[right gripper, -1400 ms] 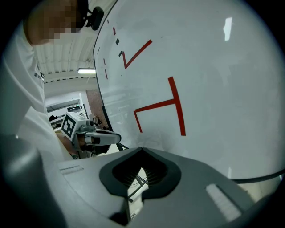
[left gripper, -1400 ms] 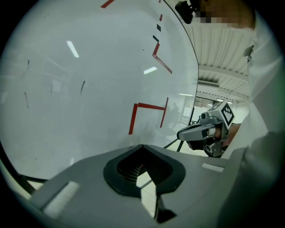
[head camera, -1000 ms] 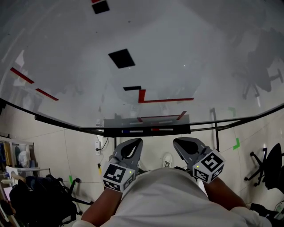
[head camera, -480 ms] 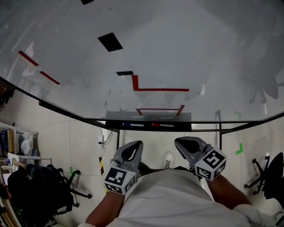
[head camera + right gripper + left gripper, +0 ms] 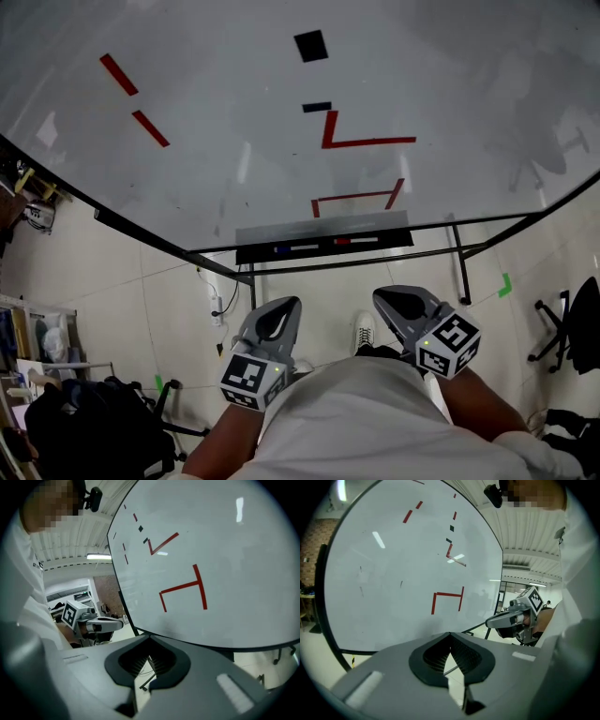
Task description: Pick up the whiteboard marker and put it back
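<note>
Left gripper [image 5: 284, 307] and right gripper [image 5: 390, 299] are pressed together, empty; jaws should be parted before the far whiteboard marker [image 5: 343, 241] is approached.

The glossy white whiteboard [image 5: 234, 94] bears red line marks [image 5: 366, 142] and black squares [image 5: 310, 45]. Its black tray [image 5: 394, 237] carries a blue marker [image 5: 281, 249] and a red marker [image 5: 342, 241]. The grey plastic left gripper [image 5: 286, 305] and grey plastic right gripper [image 5: 389, 297] each wear a cube patterned in black-and-white squares. Green tape [image 5: 504, 285] marks the pale tiled floor [image 5: 169, 300].
</note>
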Action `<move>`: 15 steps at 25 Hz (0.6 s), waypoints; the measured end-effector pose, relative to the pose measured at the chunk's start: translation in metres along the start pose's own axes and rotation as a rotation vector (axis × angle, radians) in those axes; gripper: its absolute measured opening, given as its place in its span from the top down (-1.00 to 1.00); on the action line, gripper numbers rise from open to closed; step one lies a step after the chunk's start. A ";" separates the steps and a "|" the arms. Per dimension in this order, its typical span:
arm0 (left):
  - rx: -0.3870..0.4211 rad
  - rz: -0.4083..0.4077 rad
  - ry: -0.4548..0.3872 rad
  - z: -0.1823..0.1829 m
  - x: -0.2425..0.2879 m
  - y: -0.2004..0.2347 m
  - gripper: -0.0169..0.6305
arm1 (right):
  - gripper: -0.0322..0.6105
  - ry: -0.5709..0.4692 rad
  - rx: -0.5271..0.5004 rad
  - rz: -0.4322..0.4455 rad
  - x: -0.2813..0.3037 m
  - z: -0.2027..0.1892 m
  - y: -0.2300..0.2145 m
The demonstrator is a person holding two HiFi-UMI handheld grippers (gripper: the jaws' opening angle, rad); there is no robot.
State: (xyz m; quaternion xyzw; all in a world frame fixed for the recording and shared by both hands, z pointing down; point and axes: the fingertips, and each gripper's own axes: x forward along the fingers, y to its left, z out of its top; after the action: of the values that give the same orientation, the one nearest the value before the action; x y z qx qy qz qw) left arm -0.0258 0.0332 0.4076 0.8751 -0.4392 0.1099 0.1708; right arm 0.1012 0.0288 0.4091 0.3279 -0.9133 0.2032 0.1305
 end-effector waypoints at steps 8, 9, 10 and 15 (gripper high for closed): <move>-0.028 -0.127 0.019 -0.044 -0.074 -0.013 0.90 | 0.89 0.001 0.025 -0.142 -0.020 -0.040 0.084; -0.029 -0.141 0.024 -0.049 -0.080 -0.017 0.90 | 0.89 -0.004 0.027 -0.156 -0.023 -0.042 0.091; -0.029 -0.153 0.028 -0.052 -0.085 -0.020 0.90 | 0.89 -0.011 0.030 -0.171 -0.027 -0.044 0.096; -0.015 -0.169 0.032 -0.059 -0.099 -0.032 0.90 | 0.89 -0.031 0.032 -0.204 -0.044 -0.046 0.102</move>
State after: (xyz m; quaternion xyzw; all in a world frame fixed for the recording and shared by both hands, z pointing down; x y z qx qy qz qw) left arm -0.0608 0.1471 0.4210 0.9059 -0.3618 0.1060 0.1930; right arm 0.0722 0.1456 0.4041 0.4241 -0.8738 0.1986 0.1312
